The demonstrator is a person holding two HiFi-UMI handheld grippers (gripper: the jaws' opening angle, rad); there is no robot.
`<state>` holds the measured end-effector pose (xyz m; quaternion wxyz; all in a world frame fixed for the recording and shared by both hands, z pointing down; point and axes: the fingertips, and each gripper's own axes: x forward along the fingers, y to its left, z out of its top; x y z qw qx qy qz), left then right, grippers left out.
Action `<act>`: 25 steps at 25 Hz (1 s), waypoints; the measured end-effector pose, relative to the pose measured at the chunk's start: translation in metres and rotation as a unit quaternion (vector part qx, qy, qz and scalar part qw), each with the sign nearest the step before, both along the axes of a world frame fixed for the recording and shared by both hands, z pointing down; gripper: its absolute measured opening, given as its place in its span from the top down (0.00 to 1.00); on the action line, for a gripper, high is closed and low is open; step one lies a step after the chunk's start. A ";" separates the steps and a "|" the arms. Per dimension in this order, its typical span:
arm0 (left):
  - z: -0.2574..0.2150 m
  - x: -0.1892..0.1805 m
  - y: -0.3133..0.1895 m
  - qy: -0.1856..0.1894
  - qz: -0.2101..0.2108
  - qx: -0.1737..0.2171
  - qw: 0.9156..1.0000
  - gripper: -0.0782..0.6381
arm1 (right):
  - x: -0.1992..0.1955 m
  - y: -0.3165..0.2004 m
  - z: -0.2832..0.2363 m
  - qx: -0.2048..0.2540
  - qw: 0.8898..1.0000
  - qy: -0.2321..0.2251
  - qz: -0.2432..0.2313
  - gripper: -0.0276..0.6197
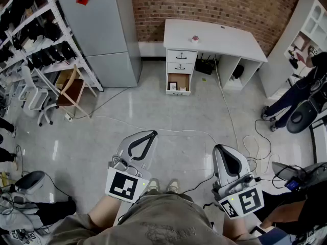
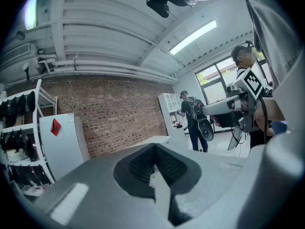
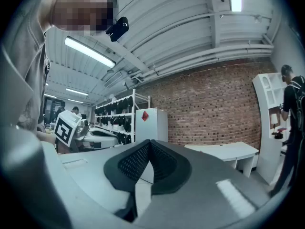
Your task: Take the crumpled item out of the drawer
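A white desk [image 1: 219, 37] stands far off against the brick wall. Its bottom drawer [image 1: 179, 81] is pulled open, and a small pale thing [image 1: 173, 86] lies inside, too small to make out. My left gripper [image 1: 152, 133] and right gripper [image 1: 219, 147] are held low near my waist, well short of the desk. Both are shut with nothing between the jaws. In the left gripper view the left gripper [image 2: 153, 147] points up toward the wall and ceiling. The right gripper [image 3: 150, 142] does the same in the right gripper view, where the desk [image 3: 224, 151] shows.
A grey cabinet [image 1: 102, 29] stands left of the desk. A shelf rack [image 1: 36, 34], a wooden chair [image 1: 71, 90] and a white office chair [image 1: 33, 98] line the left side. Cables [image 1: 153, 126] trail across the floor. A person [image 1: 301, 93] stands by white shelves at the right.
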<state>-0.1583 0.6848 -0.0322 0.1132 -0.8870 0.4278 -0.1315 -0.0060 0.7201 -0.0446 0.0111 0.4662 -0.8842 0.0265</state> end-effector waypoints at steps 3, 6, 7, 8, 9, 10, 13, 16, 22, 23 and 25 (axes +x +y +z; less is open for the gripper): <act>0.001 0.005 -0.003 0.000 0.001 -0.002 1.000 0.89 | 0.005 -0.005 0.000 -0.002 1.000 -0.009 0.004 0.91; 0.004 0.011 -0.004 -0.004 0.003 -0.005 1.000 0.89 | 0.009 -0.007 0.002 -0.004 1.000 -0.012 0.003 0.91; 0.005 0.012 -0.005 -0.004 0.004 -0.006 1.000 0.89 | 0.009 -0.008 0.003 -0.004 1.000 -0.012 0.003 0.91; 0.006 0.013 -0.005 -0.005 0.004 -0.006 1.000 0.89 | 0.011 -0.008 0.004 -0.004 1.000 -0.011 0.003 0.91; 0.006 0.014 -0.006 -0.005 0.004 -0.006 1.000 0.89 | 0.012 -0.010 0.004 -0.005 1.000 -0.012 0.004 0.91; 0.006 0.015 -0.007 -0.005 0.003 -0.006 1.000 0.89 | 0.014 -0.011 0.005 -0.006 1.000 -0.012 0.005 0.91; 0.006 0.019 -0.012 -0.006 0.001 -0.006 1.000 0.89 | 0.020 -0.015 0.006 -0.006 1.000 -0.011 0.008 0.91; 0.010 0.028 -0.014 -0.009 -0.001 -0.005 1.000 0.89 | 0.029 -0.018 0.012 -0.009 1.000 -0.010 0.007 0.91; 0.010 0.043 -0.012 -0.004 -0.009 0.005 1.000 0.89 | 0.043 -0.018 0.019 -0.008 1.000 -0.010 0.000 0.91; 0.007 0.044 -0.011 0.003 -0.012 0.009 1.000 0.89 | 0.045 -0.017 0.020 -0.009 1.000 -0.010 -0.002 0.91; 0.004 0.048 -0.008 0.026 -0.019 0.010 0.999 0.89 | 0.049 -0.016 0.022 -0.011 1.000 -0.009 -0.005 0.91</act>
